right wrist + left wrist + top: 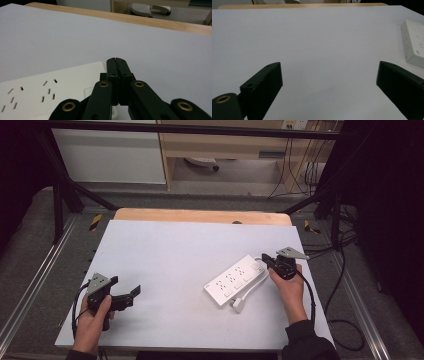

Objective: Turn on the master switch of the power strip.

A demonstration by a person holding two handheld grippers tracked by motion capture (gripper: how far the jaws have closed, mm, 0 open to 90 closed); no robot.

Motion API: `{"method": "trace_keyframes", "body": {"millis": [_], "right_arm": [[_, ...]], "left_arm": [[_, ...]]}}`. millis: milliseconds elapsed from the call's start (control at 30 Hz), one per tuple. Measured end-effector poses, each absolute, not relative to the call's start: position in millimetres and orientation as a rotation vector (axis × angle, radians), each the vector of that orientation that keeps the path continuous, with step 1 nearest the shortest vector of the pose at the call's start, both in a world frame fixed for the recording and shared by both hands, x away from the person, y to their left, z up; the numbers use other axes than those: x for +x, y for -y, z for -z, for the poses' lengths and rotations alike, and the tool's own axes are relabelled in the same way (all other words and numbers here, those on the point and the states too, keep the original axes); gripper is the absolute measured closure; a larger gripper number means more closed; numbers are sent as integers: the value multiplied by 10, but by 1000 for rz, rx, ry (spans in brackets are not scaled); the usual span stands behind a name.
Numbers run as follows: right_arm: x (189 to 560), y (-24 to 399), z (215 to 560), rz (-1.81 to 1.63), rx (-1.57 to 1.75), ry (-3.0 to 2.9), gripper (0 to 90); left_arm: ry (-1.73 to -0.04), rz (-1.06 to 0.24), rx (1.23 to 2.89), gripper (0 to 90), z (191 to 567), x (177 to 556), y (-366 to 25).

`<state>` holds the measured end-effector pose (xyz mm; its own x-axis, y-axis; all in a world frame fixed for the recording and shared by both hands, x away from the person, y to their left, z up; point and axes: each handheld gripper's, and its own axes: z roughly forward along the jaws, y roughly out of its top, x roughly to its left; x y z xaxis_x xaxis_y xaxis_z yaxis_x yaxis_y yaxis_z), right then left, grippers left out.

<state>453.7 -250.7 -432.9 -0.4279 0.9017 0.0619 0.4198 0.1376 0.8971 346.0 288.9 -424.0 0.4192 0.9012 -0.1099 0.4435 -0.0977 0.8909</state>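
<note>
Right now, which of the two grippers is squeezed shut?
The right gripper, at the end of the white power strip. Its jaws are pressed together with nothing between them, while the left gripper has a wide gap.

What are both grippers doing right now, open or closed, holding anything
Left gripper: open, nothing between its fingers.
Right gripper: closed, fingers pressed together, holding nothing, over the end of the white power strip.
</note>
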Motion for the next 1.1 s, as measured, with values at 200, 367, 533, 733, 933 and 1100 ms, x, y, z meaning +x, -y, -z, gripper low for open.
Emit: {"method": "trace_keyframes", "body": {"millis": [200, 367, 533, 733, 933, 1100], "right_arm": [[4555, 2463, 4375, -1227, 1267, -1951, 900], [4519, 2406, 4391, -1211, 1256, -1983, 900], [4510, 2378, 4432, -1187, 1273, -2009, 900], [4507, 2379, 4429, -1202, 1277, -2009, 900], [4509, 2355, 4446, -1179, 1267, -2013, 900], [4507, 2338, 4455, -1170, 1264, -2023, 900]], "left_arm": [[-1171, -593, 1727, 67, 4243, 3460, -2881], [-1177, -590, 1735, 67, 4250, 3457, -2879], [-1177, -591, 1736, 65, 4246, 3452, -2880], [-1180, -591, 1732, 66, 4246, 3454, -2885], [-1174, -587, 1737, 66, 4246, 3453, -2879], [-1171, -585, 1737, 66, 4244, 3449, -2874]]}}
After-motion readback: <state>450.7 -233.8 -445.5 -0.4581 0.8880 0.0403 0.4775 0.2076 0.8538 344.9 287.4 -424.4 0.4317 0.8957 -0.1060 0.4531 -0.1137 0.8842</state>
